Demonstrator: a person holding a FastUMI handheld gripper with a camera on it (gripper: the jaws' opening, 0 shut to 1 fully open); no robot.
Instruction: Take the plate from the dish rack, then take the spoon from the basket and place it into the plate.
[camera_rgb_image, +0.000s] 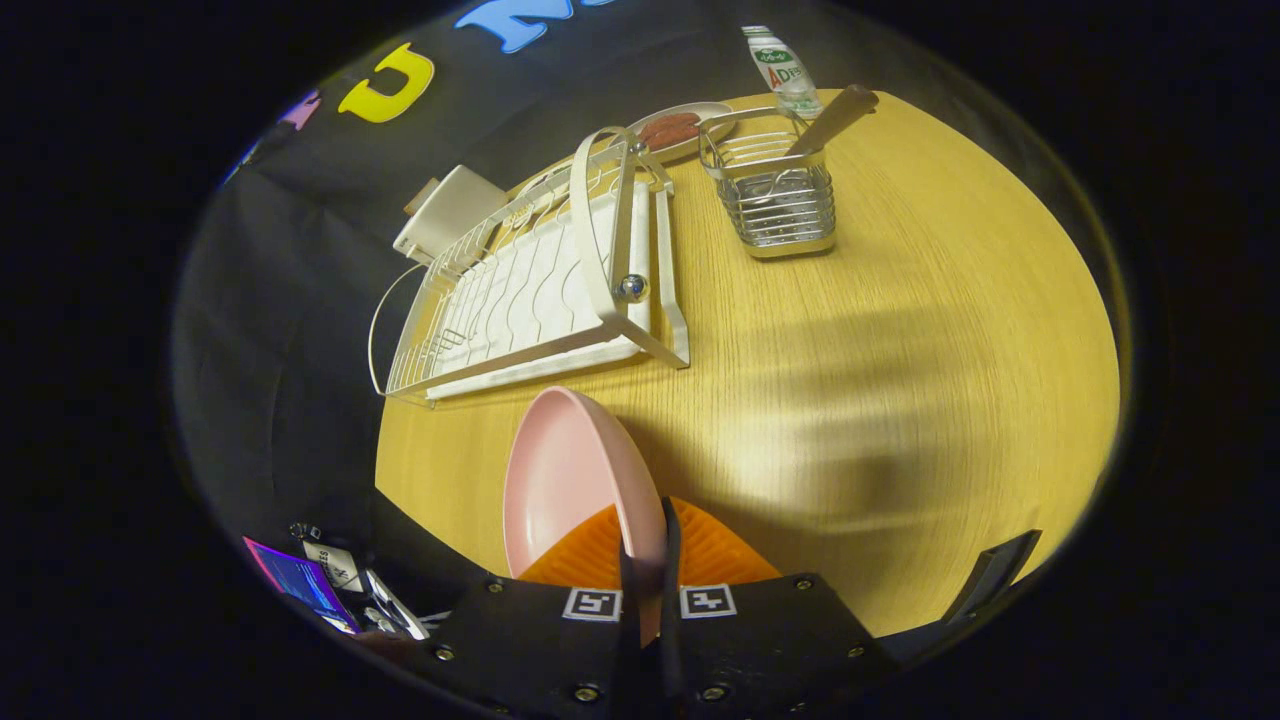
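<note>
Just short of the dish rack (530, 290), over the worktop (900, 350), we see our tool (648, 570) clenched on the pink plate (570, 480), held on edge; the spoon (830, 120) stands in the basket (780, 200) beside the rack.

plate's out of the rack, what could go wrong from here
1. The gripper pinches the plate only at its rim, held on edge, so it may slip or swing when lowered.
2. The spoon stands in a narrow basket beside a bottle; reaching in could knock either.

Spoon (832, 120) bowl hidden inside basket (780, 200); plate (570, 490) base behind tongs (648, 580).
</note>
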